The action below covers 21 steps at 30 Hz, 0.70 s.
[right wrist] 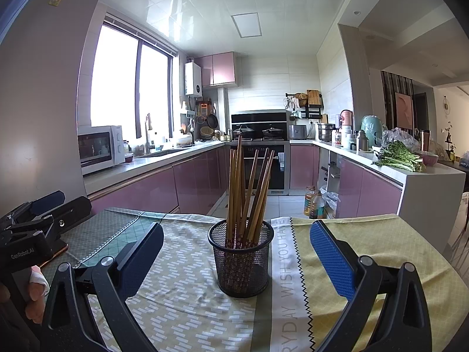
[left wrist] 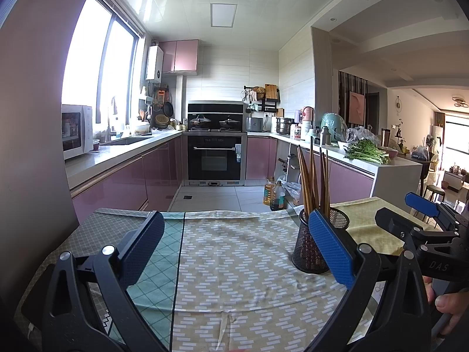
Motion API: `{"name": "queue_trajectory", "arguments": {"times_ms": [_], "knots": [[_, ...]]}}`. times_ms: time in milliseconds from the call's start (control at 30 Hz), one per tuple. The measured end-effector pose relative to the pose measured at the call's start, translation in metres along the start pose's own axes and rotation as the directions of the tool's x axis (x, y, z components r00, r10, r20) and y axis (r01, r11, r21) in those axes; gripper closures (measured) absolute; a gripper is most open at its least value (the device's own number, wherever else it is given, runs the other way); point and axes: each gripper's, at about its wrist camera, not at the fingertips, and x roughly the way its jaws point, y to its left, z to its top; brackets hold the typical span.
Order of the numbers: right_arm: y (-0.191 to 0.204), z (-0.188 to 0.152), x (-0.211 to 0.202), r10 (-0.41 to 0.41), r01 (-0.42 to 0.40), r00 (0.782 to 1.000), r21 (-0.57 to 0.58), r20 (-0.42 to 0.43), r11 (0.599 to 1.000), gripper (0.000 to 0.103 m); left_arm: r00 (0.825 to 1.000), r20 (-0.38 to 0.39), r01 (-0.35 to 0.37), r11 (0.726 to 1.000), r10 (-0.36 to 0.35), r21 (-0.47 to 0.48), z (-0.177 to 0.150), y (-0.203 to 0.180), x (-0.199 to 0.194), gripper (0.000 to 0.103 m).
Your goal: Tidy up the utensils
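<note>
A black mesh holder stands upright on the patterned tablecloth, with several brown chopsticks leaning in it. My right gripper is open, its fingers wide on either side of the holder with nothing gripped. In the left wrist view the same holder with its chopsticks sits just behind the right finger. My left gripper is open over bare cloth, empty. The right gripper shows at that view's right edge, held by a hand.
The table's far edge drops to the kitchen floor. Oil bottles stand on the floor beyond it. Pink cabinets and a counter with greens run along the right. The left gripper body lies at the table's left side.
</note>
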Motion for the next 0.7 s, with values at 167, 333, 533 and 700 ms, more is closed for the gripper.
{"name": "queue_trajectory", "arguments": {"times_ms": [167,333,533,700], "knots": [[-0.0001,0.0,-0.0001,-0.001,0.001,1.0,0.0,0.0,1.0,0.006,1.0,0.001,0.0,1.0,0.0,0.0,0.0002,0.0001,-0.0001,0.006],[-0.0003,0.0,0.0,-0.001,0.001,1.0,0.001,0.0,1.0,0.006,1.0,0.0,0.0,1.0,0.0,0.0,-0.0002,-0.0001,-0.0001,0.006],[-0.0004,0.0,0.0,0.001,-0.001,1.0,0.001,0.0,1.0,0.006,1.0,0.001,-0.001,1.0,0.001,0.001,-0.0002,-0.0003,-0.0003,0.006],[-0.0003,-0.0001,-0.0003,-0.003,0.003,1.0,0.001,0.002,1.0,0.006,1.0,0.0,-0.001,1.0,0.001,0.001,-0.0005,-0.0004,-0.0002,0.006]]}}
